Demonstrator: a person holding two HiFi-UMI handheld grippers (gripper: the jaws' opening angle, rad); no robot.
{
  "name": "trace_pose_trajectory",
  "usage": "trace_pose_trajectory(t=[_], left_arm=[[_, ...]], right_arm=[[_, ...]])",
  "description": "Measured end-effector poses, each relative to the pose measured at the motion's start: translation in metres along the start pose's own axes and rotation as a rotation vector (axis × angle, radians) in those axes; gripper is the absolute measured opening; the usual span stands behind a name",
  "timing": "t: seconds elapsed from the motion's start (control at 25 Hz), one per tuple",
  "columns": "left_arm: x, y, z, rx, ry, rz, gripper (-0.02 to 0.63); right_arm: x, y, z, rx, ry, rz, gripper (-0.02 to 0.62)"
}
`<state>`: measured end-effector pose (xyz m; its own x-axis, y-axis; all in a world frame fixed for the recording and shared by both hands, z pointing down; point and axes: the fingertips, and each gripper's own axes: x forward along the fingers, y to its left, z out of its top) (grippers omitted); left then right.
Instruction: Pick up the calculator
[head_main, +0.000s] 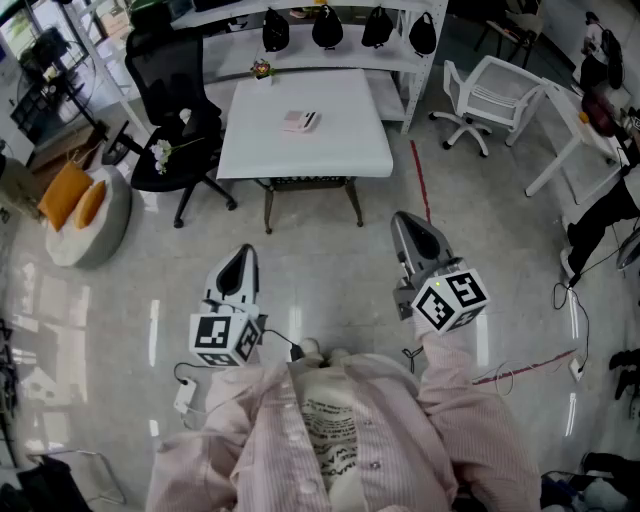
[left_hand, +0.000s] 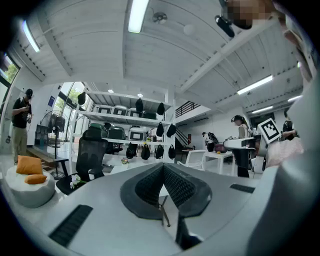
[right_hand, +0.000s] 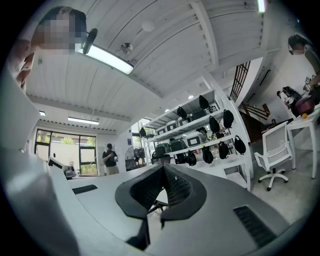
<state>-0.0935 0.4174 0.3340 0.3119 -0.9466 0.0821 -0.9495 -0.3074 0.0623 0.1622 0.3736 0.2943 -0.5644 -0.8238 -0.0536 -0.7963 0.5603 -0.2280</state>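
I hold two grippers level above the floor (head_main: 330, 290), on the near side of the one white counter (head_main: 345, 150) and well apart from it. My left gripper (head_main: 243, 252) has its jaws pressed together with nothing between them. My right gripper (head_main: 404, 220) is likewise closed and empty.

Toward the counter's far middle lies a single small, flat, pale thing. I take it to be the calculator (head_main: 300, 121), though it is too small to be sure. One little flower pot (head_main: 262, 70) stands at the counter's far left corner.

Beyond it, four dark bags (head_main: 326, 28) hang along a shelf (head_main: 300, 60). There are two chairs: a black chair (head_main: 170, 90) left of the counter and a white chair (head_main: 490, 92) to its right. Two orange cushions (head_main: 72, 195) lie on a pouf (head_main: 110, 225) at the far left.
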Motion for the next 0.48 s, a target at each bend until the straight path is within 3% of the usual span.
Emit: trace_pose_trajectory(t=[0.4, 0.48], left_arm=[[-0.007, -0.030, -0.011, -0.009, 0.015, 0.005, 0.001], [-0.008, -0.031, -0.013, -0.012, 0.021, 0.011, 0.000]], right_arm=[[-0.021, -0.016, -0.003, 0.021, -0.003, 0.032, 0.006], [-0.021, -0.020, -0.007, 0.038, 0.013, 0.034, 0.066]])
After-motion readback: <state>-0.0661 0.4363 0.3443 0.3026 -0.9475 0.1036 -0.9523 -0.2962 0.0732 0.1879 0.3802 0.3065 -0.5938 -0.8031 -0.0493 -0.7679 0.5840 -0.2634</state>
